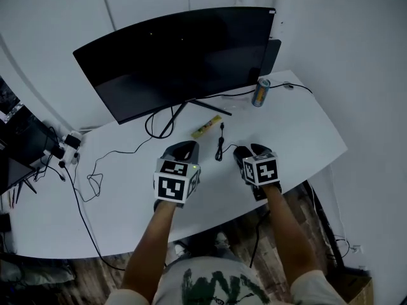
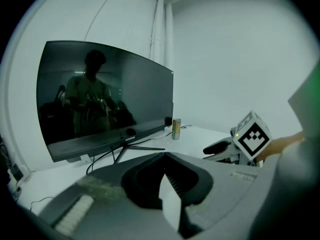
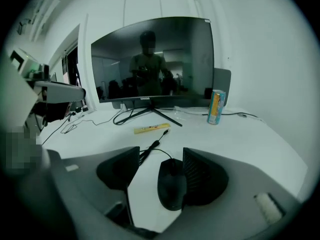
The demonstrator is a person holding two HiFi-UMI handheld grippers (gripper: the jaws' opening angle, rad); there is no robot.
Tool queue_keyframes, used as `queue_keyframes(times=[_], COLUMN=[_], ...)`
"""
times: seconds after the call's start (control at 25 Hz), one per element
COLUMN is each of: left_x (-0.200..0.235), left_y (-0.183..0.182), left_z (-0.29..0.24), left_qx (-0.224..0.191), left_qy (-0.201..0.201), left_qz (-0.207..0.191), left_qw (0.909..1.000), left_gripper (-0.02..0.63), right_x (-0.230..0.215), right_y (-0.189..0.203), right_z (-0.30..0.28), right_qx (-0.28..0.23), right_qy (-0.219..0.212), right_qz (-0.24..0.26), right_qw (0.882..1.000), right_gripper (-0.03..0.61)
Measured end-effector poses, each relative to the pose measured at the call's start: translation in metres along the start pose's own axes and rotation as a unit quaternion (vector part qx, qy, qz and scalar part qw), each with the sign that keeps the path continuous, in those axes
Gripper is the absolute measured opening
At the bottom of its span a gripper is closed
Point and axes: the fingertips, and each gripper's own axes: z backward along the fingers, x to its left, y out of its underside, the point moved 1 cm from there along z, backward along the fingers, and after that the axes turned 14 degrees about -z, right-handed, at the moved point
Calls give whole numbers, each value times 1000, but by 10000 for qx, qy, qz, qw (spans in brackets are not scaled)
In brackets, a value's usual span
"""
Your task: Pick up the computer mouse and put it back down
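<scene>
White and smooth, the desk top (image 1: 305, 132) carries everything. On it the computer mouse (image 3: 172, 184) lies between the parted jaws of the right gripper (image 3: 161, 155). The mouse is a low, rounded, matte black shell. One flank sits against the ribbed pad of the right-hand jaw, while the other jaw stands clear across bare desk, so I judge it bracketed rather than clamped. Its thin black cable (image 3: 152, 146) trails forward to a loose plug, which probably leaves enough slack for a lift. The left gripper (image 2: 164, 156) hangs off to the side with its jaws together on nothing, likely idle because one gripper is enough for so small a thing. Farther back lie a flat yellow strip (image 3: 151, 129), a striped drink can (image 3: 216, 106) and a glossy, dark curved monitor (image 3: 150, 59).
</scene>
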Motion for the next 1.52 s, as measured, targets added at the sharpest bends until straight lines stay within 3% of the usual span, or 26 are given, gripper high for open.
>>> queue_keyframes(times=[0.44,0.72,0.92,1.52], left_x=[28,32,31,25], left_y=[-31,-35,-35,-36], left_z=[40,53,54,49], left_qx=[-488,-602,-633,-623], left_qy=[-290,-309,-303,-230], left_qz=[117,100,50,-19], left_qw=[9983,9977,9975,9978], left_gripper=[4,3,5,5], right_x=[62,92,99,94], right_y=[-67,-88,-98,-94], right_z=[68,101,117,123], right_qx=[-1008,-1521,-1914,-1943], right_qy=[-230,-443,-477,-498], right_qz=[226,249,289,243], right_qw=[9944,9871,9799,9794], right_gripper=[183,135,1,0])
